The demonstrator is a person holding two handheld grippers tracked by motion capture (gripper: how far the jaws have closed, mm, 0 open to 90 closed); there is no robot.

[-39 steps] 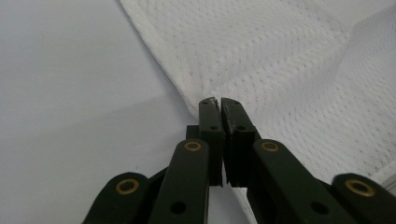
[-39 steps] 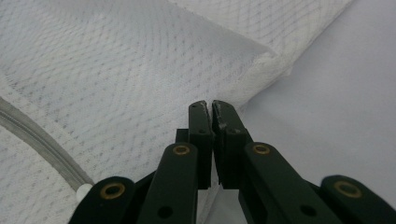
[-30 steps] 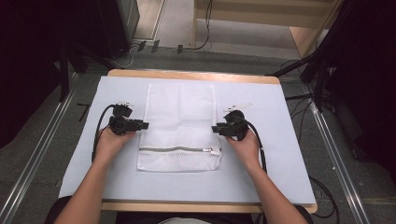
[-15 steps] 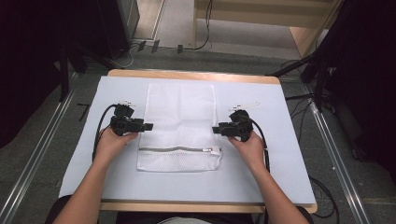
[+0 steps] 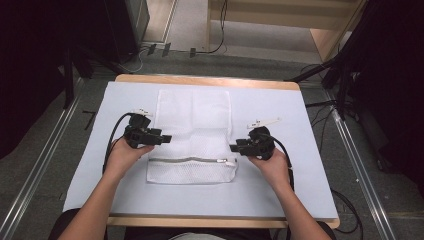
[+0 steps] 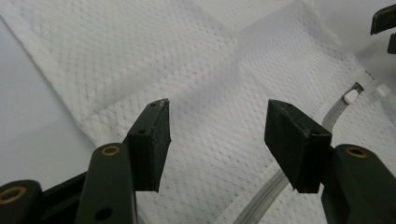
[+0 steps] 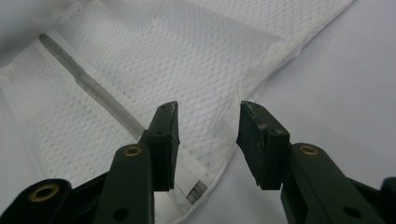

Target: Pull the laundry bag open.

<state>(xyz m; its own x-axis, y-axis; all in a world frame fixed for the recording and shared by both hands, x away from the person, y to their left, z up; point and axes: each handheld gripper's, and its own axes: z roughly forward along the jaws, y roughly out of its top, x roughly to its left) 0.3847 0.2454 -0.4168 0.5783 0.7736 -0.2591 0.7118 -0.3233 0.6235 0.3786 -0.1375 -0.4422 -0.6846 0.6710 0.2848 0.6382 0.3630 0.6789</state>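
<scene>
Two open grippers, left gripper (image 5: 167, 138) and right gripper (image 5: 233, 147), flank a white mesh laundry bag (image 5: 192, 120). It lies flat, partly folded, its grey zipper (image 5: 190, 160) running parallel to the table's (image 5: 210, 81) near edge.

I am looking down on a wooden table (image 5: 210, 80) whose bare edge shows as a strip along the top and bottom of the frame. A pale blue-grey sheet (image 5: 280, 190) covers nearly all of its top. On that sheet, in the middle of the frame, lies a white mesh bag (image 5: 194, 120), flat, its long side running from the upper centre down toward me. A grey zipper (image 5: 192, 160) crosses it near its lower end, from left to right, with the white pull at the right end.
</scene>
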